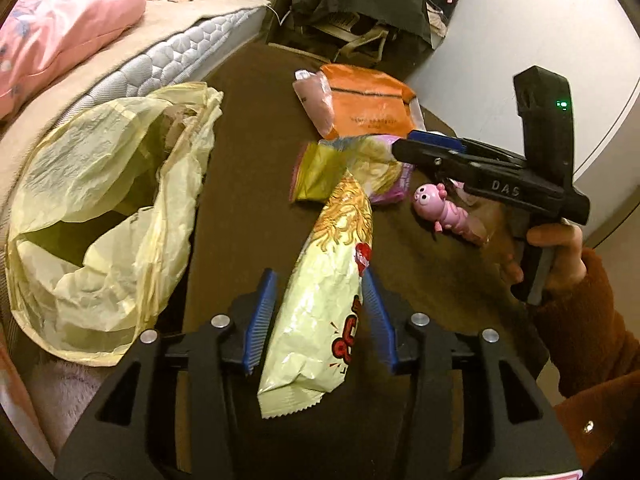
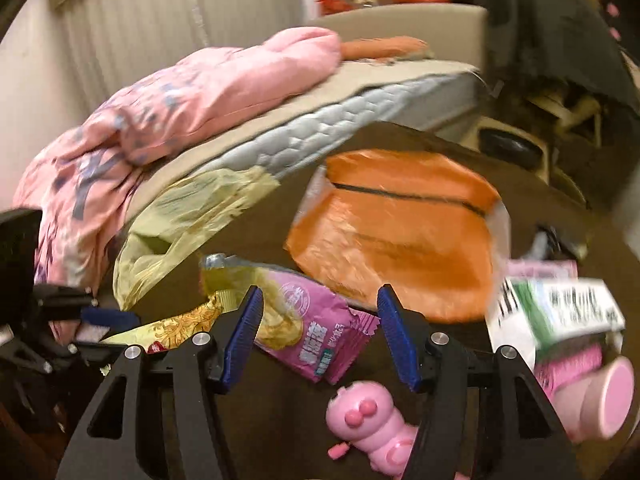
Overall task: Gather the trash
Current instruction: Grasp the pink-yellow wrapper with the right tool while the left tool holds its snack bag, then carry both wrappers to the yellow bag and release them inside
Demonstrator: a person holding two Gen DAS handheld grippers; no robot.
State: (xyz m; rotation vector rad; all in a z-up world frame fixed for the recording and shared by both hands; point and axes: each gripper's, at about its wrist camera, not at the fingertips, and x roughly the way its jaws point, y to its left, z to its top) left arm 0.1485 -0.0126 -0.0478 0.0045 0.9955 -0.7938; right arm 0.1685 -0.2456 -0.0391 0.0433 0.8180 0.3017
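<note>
Our left gripper (image 1: 320, 320) pinches the pale snack wrapper (image 1: 320, 304) at lower centre; the yellow trash bag (image 1: 100, 216) gapes at left. Our right gripper (image 2: 320, 336) hangs open over the pink wrapper (image 2: 312, 328). We judge the slick wrapper could slip, or the limp bag mouth could fold shut.

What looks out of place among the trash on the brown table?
The pink caterpillar toy lies on the brown table beside the purple snack wrapper and orange bag. It looks intact, a toy rather than trash.
</note>
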